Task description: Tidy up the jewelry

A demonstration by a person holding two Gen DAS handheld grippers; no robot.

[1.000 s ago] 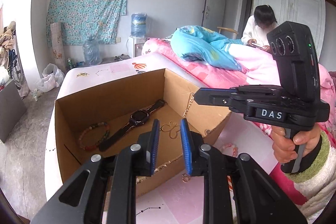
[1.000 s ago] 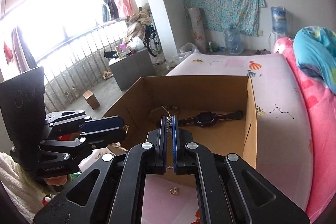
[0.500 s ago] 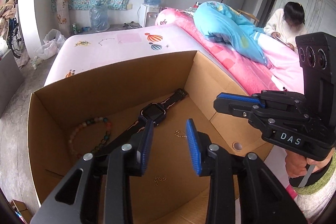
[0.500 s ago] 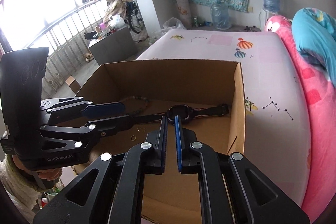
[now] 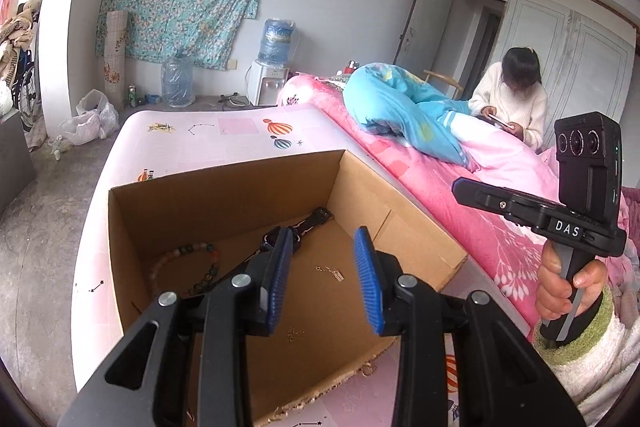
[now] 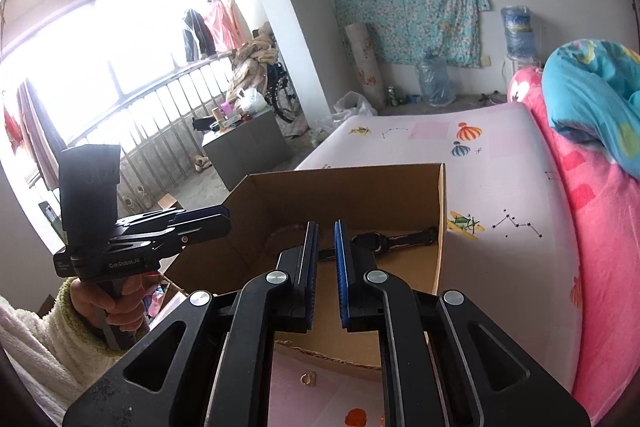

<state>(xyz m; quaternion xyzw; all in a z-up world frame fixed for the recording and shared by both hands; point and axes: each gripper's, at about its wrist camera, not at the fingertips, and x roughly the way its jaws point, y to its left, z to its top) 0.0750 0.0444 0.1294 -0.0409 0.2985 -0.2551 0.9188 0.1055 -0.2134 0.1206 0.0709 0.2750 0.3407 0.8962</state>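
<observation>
The box [image 5: 224, 211] sits open on the bed [image 5: 208, 135], near its front edge, with the pink quilt [image 5: 472, 203] running along its right side. Inside it lie a watch [image 5: 308, 221] stretched toward the far right corner, a bead bracelet [image 5: 188, 259] by the left wall, a small gold chain [image 5: 330, 271] in the middle of the floor, and a tiny gold piece [image 5: 295, 334] nearer you. A gold earring [image 6: 309, 379] lies on the bed just outside the box's torn near wall.

Your left claw [image 5: 322, 281] hangs over the box with its blue pads standing apart and nothing between them. Your right claw [image 6: 326, 255] points into the box from the near side; its jaws are opening, a narrow gap shows between the pads, and nothing is in it. In the left view your right hand [image 5: 568, 291] grips its handle to the right of the box; in the right view your left hand [image 6: 108, 297] grips its handle to the left.

Another person [image 5: 516, 95] sits at the far side of the bed, beyond a blue blanket [image 5: 392, 111].
</observation>
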